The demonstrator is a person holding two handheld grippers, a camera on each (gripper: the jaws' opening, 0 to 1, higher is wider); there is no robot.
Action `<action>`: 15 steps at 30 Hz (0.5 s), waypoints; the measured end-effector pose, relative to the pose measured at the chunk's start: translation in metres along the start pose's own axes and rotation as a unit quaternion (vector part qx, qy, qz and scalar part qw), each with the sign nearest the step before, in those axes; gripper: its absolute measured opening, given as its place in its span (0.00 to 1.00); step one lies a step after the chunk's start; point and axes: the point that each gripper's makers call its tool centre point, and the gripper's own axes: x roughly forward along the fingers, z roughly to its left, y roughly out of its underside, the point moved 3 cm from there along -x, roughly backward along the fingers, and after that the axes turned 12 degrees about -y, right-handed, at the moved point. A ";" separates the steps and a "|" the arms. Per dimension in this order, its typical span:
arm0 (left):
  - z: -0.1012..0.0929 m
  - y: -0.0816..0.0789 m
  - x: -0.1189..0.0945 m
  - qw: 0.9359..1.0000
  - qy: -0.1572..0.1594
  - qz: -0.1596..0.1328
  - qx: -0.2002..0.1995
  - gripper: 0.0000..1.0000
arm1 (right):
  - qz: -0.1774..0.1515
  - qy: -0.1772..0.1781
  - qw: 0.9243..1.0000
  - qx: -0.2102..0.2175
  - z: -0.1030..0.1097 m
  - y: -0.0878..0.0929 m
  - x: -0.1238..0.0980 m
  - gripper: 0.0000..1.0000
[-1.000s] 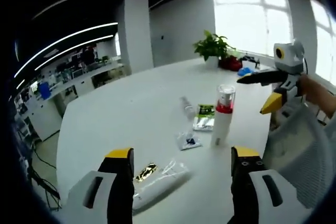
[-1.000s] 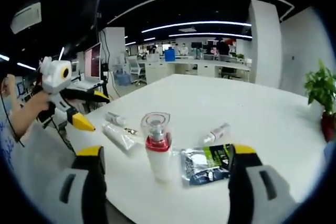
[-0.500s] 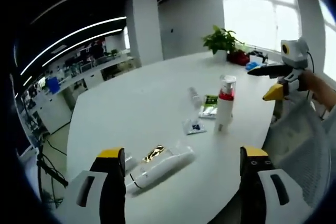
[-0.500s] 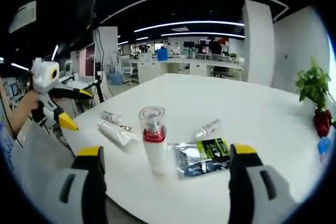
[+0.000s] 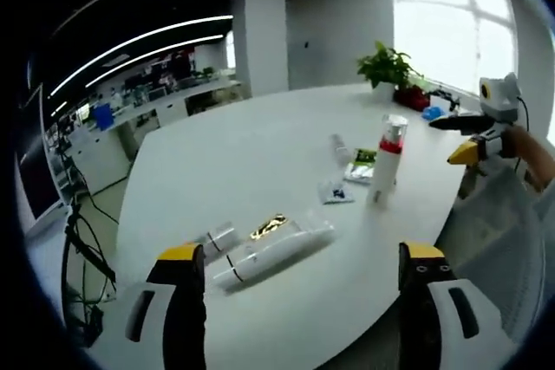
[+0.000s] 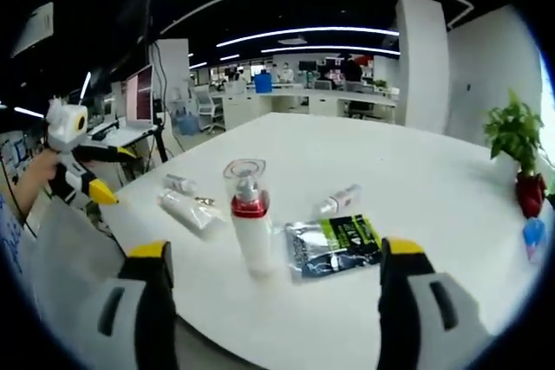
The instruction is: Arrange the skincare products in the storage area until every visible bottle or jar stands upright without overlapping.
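Both grippers hover over the white surface, jaws apart.
A pump bottle stands upright; a tube lies flat beside sachets.

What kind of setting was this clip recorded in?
Most likely an open-plan office: a large white meeting table in front, rows of desks with monitors under long ceiling light strips, and a potted plant by bright windows.
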 end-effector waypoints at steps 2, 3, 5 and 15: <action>0.000 0.002 0.000 1.000 0.001 0.004 0.002 0.90 | 0.005 -0.003 1.000 0.001 0.001 0.002 0.000 1.00; 0.000 0.003 0.000 1.000 0.000 0.005 0.002 0.90 | 0.006 -0.003 1.000 0.002 0.000 0.002 0.000 1.00; 0.001 0.005 0.000 1.000 -0.002 0.006 0.000 0.89 | 0.003 -0.001 1.000 0.003 -0.001 0.002 0.000 1.00; 0.000 0.010 0.010 0.999 0.009 0.026 0.043 0.88 | 0.013 -0.003 1.000 0.001 -0.005 0.004 0.000 1.00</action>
